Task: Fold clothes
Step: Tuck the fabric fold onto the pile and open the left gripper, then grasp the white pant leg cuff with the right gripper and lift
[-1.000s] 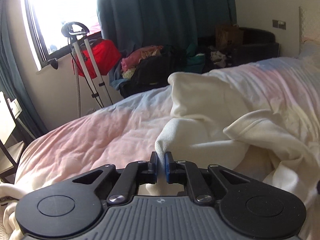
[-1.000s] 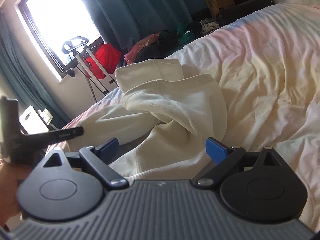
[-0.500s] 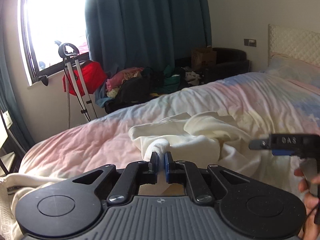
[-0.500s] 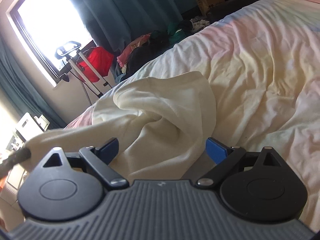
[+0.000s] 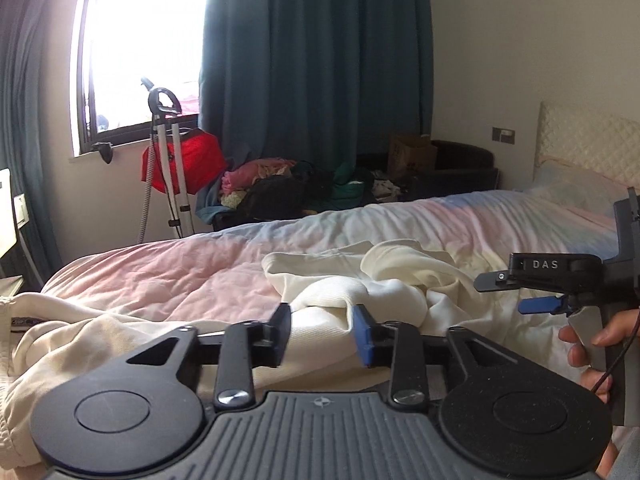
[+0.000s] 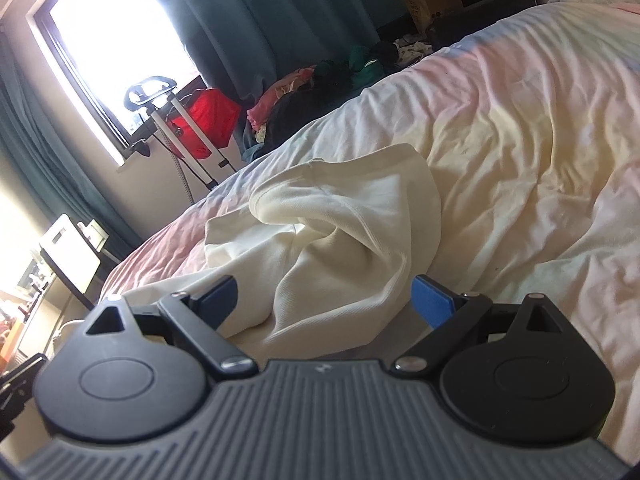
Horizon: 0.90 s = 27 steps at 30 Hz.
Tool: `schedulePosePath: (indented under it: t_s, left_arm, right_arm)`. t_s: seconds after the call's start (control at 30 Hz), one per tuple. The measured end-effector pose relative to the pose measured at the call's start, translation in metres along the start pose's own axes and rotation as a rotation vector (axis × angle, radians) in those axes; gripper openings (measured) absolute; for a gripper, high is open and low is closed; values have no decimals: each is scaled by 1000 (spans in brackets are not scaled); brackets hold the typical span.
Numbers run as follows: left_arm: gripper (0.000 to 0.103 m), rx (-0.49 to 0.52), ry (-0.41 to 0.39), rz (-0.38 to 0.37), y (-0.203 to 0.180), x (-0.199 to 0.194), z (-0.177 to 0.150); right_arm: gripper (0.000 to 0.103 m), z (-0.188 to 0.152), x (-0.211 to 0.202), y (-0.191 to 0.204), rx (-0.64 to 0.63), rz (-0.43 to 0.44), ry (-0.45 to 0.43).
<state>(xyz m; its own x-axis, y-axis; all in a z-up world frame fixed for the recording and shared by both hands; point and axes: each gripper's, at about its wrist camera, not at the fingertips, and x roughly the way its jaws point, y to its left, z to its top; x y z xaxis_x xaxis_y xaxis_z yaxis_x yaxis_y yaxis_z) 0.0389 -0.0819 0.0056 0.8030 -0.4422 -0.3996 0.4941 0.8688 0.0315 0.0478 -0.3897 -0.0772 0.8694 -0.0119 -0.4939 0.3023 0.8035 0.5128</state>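
the cream sweatshirt (image 5: pixel 384 280) lies crumpled on the bed (image 5: pixel 180 268), soft, light and floppy, best pinched at its ribbed hem, between both wide-open hand-held grippers, left (image 5: pixel 322 332) and right (image 6: pixel 324 300).

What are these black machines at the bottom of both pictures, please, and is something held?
They are hand-held tools, not robot arms: a person carries one two-finger claw in each hand, each with its own camera looking along its fingers. One picture comes from the left claw, the other from the right claw. In the left view you also see the right tool from the side, in the person's right hand. A crumpled cream sweatshirt lies on a bed with a pastel duvet. Both claws are open. The ribbed sweatshirt cuff sits just beyond the left fingers, so nothing is held.
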Motion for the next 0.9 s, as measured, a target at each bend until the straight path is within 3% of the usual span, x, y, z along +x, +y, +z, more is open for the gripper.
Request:
schedulePosePath:
  t_s: [0.07,0.13,0.4,0.67,0.9]
  left_arm:
    - [63,-39,-22,25,10,-3,-3]
    - [80,-62,-32,59,18,-3,-8]
    - [86,-131,14,162,53,16,-36]
    - [88,-253,92,222,87,31,-51]
    - [89,-298,131,304,115,39,-54]
  right_arm:
    - [95,-1,-1,3,-13,16,-5]
    - [95,-2,-2,8,-31,38,-15]
    - [95,-12,0,40,-138,159,-37]
    - [95,-20,27,58,-140,160,-7]
    - [95,4,55,100,-294,101,-37]
